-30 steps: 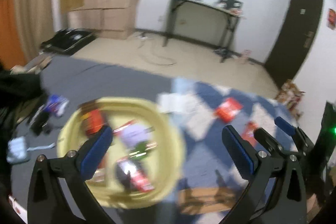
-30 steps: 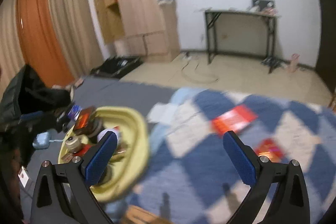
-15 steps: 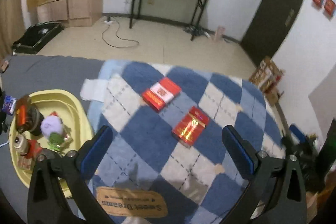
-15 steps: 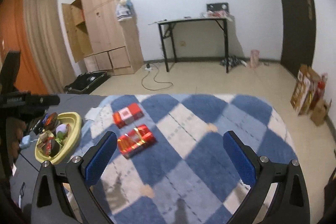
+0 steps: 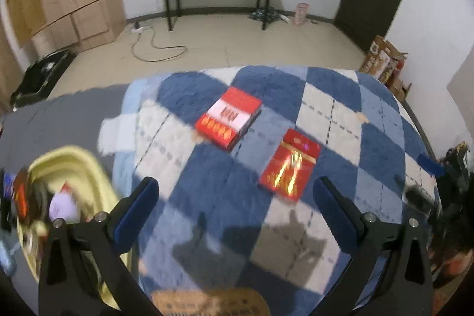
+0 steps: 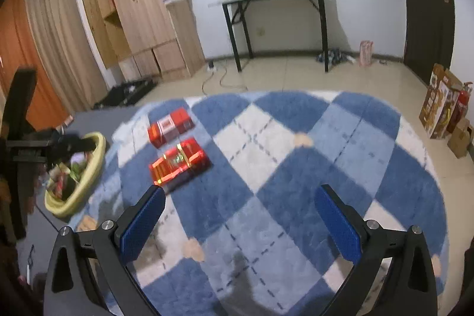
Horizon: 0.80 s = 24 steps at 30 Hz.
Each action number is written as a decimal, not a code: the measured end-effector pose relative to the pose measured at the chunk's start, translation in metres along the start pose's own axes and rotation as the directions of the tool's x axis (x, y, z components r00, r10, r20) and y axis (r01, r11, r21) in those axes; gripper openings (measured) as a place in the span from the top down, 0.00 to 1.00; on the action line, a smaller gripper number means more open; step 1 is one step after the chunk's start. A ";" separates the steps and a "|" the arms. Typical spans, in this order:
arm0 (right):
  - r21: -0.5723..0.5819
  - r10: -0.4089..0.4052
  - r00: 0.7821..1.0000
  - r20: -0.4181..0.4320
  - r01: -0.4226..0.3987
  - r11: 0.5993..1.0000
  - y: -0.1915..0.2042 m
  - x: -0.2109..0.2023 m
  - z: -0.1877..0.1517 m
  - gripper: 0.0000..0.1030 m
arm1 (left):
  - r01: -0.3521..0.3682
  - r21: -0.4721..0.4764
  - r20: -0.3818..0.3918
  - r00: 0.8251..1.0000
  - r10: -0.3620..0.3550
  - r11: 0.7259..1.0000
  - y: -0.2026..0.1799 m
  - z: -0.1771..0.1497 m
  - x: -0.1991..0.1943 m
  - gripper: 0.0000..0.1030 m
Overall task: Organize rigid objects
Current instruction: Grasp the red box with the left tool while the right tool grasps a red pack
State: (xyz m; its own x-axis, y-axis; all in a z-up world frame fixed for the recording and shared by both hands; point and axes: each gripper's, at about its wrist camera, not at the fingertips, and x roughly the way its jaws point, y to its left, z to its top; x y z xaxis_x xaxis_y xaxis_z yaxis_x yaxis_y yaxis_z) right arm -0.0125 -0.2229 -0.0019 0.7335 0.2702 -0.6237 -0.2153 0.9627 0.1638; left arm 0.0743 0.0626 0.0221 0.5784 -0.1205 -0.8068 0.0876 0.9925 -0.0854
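Both grippers have swung away from the yellow basin (image 5: pixel 86 168) since a second ago, when it filled the space between the left fingers; it now sits off at the left edge of the left wrist view, and the blue-and-white checked rug (image 5: pixel 331 114) fills the middle of both views. The left gripper (image 5: pixel 237 203) hangs above the rug with its jaws spread wide and nothing between them, and the right gripper (image 6: pixel 240 212) does the same, its blue pads (image 6: pixel 337 224) well apart over bare rug. Two red boxes lie flat on the rug: a red-and-white box (image 5: pixel 229 117) farther out, and a shiny red box (image 5: pixel 290 169) with gold foil nearer, just beside it but not touching. In the right wrist view the same pair shows to the left of centre, the red-and-white one (image 6: pixel 171 127) behind the shiny one (image 6: pixel 179 162), both clear of either gripper. The basin (image 6: pixel 89 182) rests at the rug's left edge on grey flooring, holding a jumble of small items too blurred to name. A black folding table (image 6: pixel 275 19) stands against the far wall, with a wooden wardrobe (image 6: pixel 142 14) to its left.
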 end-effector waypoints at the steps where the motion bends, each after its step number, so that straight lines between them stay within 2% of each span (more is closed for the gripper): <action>1: -0.017 0.020 1.000 0.005 -0.020 1.000 0.005 0.004 0.000 0.00 | 0.009 0.016 -0.005 1.000 -0.009 1.000 0.002 0.011 0.008 0.00; 3: -0.059 0.074 0.997 0.027 -0.072 0.996 0.020 0.016 0.002 0.00 | 0.001 0.070 0.001 1.000 -0.001 0.998 0.004 0.029 0.021 0.00; 4: -0.083 0.125 0.992 0.030 -0.123 0.989 0.030 0.027 0.003 0.00 | -0.003 0.126 0.006 1.000 0.002 0.992 0.002 0.040 0.032 0.00; 6: -0.151 0.185 0.983 -0.006 -0.184 0.971 0.046 0.053 0.007 0.00 | -0.006 0.176 -0.010 1.000 0.008 0.984 0.002 0.050 0.050 0.00; 9: -0.239 0.220 0.973 -0.072 -0.231 0.943 0.054 0.086 0.016 0.00 | 0.026 0.224 -0.047 0.999 -0.016 0.974 0.006 0.060 0.077 0.00; 12: -0.261 0.242 0.964 -0.109 -0.263 0.929 0.050 0.112 0.024 0.00 | 0.044 0.270 -0.082 0.996 -0.022 0.962 0.011 0.060 0.102 0.00; 13: -0.259 0.258 0.957 -0.129 -0.284 0.923 0.049 0.121 0.027 0.00 | 0.058 0.273 -0.092 0.995 -0.034 0.960 0.012 0.058 0.110 0.00; 17: -0.282 0.266 0.953 -0.146 -0.298 0.912 0.052 0.144 0.031 0.00 | 0.080 0.310 -0.125 0.991 -0.043 0.947 0.006 0.048 0.133 0.00; 20: -0.302 0.256 0.951 -0.174 -0.299 0.905 0.057 0.158 0.026 0.00 | 0.059 0.320 -0.126 0.992 -0.019 0.946 0.002 0.048 0.148 0.00; 22: -0.288 0.251 0.946 -0.207 -0.304 0.908 0.057 0.168 0.027 0.00 | 0.034 0.293 -0.120 0.993 0.001 0.955 0.003 0.050 0.153 0.01; 23: -0.289 0.259 0.943 -0.211 -0.313 0.905 0.058 0.170 0.029 0.00 | 0.029 0.273 -0.116 0.993 0.003 0.961 0.004 0.052 0.153 0.04; 24: -0.295 0.261 0.943 -0.208 -0.315 0.902 0.060 0.171 0.031 0.00 | 0.034 0.230 -0.113 0.994 -0.008 0.973 0.005 0.051 0.154 0.15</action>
State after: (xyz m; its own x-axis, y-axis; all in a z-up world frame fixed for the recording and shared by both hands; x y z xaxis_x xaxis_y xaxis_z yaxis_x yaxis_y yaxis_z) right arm 0.1197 -0.1186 -0.0749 0.5013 0.5029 -0.7041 -0.6153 0.7793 0.1186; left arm 0.2053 0.0481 -0.0722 0.4827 -0.1251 -0.8668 0.2916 0.9562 0.0244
